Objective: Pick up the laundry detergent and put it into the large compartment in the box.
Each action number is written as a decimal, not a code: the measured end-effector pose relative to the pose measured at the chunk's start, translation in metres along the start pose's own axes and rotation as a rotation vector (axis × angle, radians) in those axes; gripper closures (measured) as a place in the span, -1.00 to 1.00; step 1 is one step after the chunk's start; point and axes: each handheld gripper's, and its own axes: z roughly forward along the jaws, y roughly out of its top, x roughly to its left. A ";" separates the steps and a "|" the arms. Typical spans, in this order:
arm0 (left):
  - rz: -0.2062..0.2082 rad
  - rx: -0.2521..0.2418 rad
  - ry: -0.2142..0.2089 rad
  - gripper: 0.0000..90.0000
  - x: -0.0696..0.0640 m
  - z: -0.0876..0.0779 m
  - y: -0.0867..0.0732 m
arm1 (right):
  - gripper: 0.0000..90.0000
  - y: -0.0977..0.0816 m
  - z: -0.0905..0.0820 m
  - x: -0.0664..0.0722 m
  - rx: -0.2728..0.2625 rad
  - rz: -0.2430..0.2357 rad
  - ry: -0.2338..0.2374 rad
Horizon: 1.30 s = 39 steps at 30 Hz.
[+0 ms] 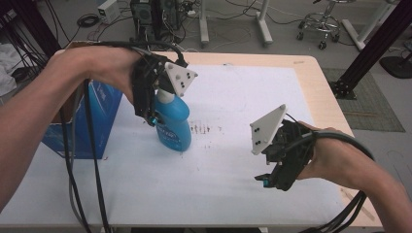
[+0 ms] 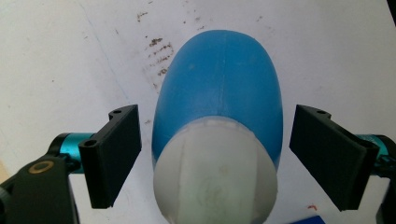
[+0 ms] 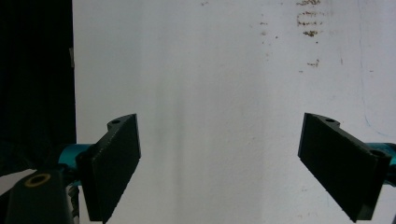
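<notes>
A blue spray bottle (image 1: 175,119) with a white top stands upright on the white sheet (image 1: 233,160), left of the middle. My left gripper (image 1: 154,115) hangs over it from above. In the left gripper view the bottle (image 2: 224,88) and its white top (image 2: 215,172) sit between the two black jaws, which stand apart from it on both sides, so the left gripper (image 2: 218,161) is open. My right gripper (image 1: 268,180) hovers low over the sheet at the right. Its jaws are wide apart, and the right gripper (image 3: 236,163) holds nothing, with only the bare white sheet (image 3: 219,93) beyond.
An open blue cardboard box (image 1: 99,116) stands at the table's left edge, just left of the bottle. Small brown stains (image 1: 201,128) mark the sheet right of the bottle. Beyond the table are desk legs, cables and a stool base (image 1: 318,24).
</notes>
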 end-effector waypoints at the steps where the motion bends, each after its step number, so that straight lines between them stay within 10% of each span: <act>1: 0.003 0.000 -0.002 -0.63 0.000 0.000 0.000 | -0.73 0.000 0.000 0.000 0.000 0.000 0.000; 39: 0.004 0.017 -0.009 -0.40 -0.001 -0.001 0.003 | -0.73 -0.003 0.001 0.000 0.012 0.012 -0.005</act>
